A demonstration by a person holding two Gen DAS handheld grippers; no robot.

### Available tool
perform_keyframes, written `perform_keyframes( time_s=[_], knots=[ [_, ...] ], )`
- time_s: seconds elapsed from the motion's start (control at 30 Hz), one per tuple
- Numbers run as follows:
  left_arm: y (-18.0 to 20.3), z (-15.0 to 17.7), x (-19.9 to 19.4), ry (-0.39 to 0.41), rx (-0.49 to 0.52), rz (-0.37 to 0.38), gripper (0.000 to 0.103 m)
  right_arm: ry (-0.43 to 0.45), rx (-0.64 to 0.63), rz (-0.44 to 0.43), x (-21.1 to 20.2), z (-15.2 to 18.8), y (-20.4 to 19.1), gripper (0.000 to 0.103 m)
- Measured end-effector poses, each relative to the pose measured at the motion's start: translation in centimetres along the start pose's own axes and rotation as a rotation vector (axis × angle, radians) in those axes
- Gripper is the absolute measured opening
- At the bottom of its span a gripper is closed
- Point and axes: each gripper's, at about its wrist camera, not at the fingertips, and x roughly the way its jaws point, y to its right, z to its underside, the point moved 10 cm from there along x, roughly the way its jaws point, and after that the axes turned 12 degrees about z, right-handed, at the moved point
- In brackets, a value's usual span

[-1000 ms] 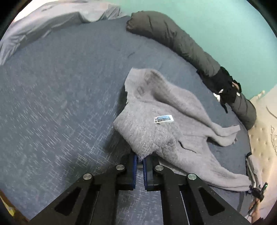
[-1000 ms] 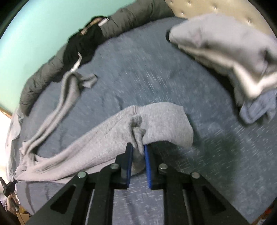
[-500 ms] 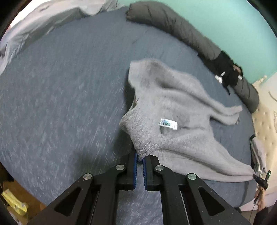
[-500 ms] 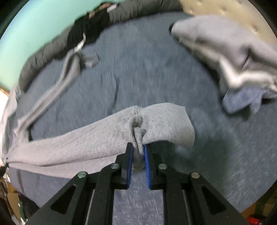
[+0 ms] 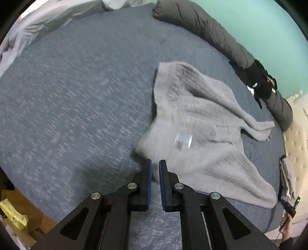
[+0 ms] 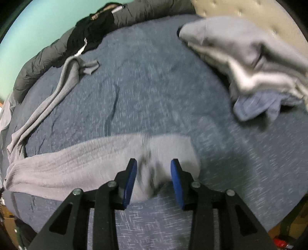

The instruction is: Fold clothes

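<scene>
A grey knit sweater point(image 5: 202, 119) lies spread on the blue bed point(image 5: 77, 96), its white label point(image 5: 182, 141) facing up. My left gripper point(image 5: 155, 163) sits at the sweater's near corner. Its jaws are almost together, and blurred grey fabric fills the narrow gap. In the right wrist view the sweater point(image 6: 77, 163) stretches off to the left, one sleeve trailing far left. My right gripper point(image 6: 154, 165) is open, its blue pads point(image 6: 130, 177) wide apart. The sweater's bunched end sags between them, blurred and gripped by neither pad.
A dark grey rolled duvet point(image 5: 211, 32) lines the far edge under a teal wall, with a black garment point(image 5: 259, 80) on it. A pile of folded clothes point(image 6: 240, 48) sits near the beige headboard point(image 6: 240, 11). Pale sheets point(image 5: 48, 21) lie far left.
My right gripper has opened and let go of the sweater's end, which is dropping. Both grippers have drawn back toward the near edge, and the sweater now lies flatter.
</scene>
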Motion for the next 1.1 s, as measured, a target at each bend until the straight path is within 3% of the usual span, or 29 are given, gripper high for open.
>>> perform_keyframes(
  time_s=[0.13, 0.43, 0.83, 1.1],
  knots=[
    [0.4, -1.1, -1.9, 0.052, 0.041, -0.039, 0.009, 0.052, -0.009, -0.038, -1.6, -1.5, -0.3, 0.037],
    [7.3, -3.8, 0.2, 0.079, 0.151, 0.033, 0.009, 0.061, -0.025, -0.173, -1.9, -4.0, -7.4, 0.05],
    [17.9, -8.3, 10.6, 0.117, 0.23, 0.147, 0.009, 0.007, -0.052, -0.187, 4.4, -9.1, -16.5, 0.053],
    [22.4, -7.5, 16.7, 0.14, 0.233, 0.23, 0.009, -0.007, -0.031, -0.185, 9.6, -14.4, -20.6, 0.058]
  ],
)
